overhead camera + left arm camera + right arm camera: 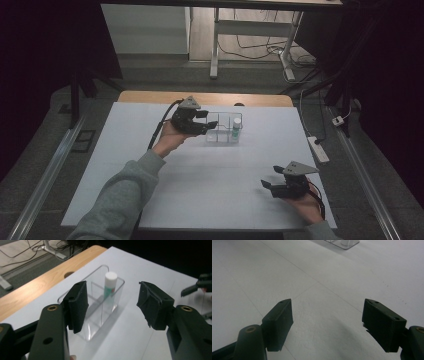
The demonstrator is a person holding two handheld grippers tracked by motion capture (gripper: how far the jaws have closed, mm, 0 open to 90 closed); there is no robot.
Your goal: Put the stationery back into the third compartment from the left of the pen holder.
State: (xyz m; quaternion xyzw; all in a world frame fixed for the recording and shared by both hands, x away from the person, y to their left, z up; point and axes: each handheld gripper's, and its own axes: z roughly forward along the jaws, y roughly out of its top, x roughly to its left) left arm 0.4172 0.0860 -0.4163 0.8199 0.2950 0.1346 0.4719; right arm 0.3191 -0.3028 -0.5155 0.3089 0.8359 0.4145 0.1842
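A clear plastic box point(223, 114) with divided compartments stands at the far middle of the white table top. A small white-capped bottle point(236, 128) with a green label stands upright in its right-hand compartment. My left gripper point(210, 120) hovers at the box's left end, jaws open and nothing between them. In the left gripper view the box point(100, 315) and the bottle point(110, 285) lie just beyond the jaws of the left gripper point(112, 306). My right gripper point(270, 176) rests near the front right edge, open and empty. The right gripper view looks past that gripper point(327, 320) across bare table.
The white sheet point(215, 175) covers most of the table, and a strip of wooden top point(150, 97) with a round hole point(68, 274) shows along the far edge. A power strip point(318, 148) lies on the floor at the right. Desk legs and cables stand beyond the table.
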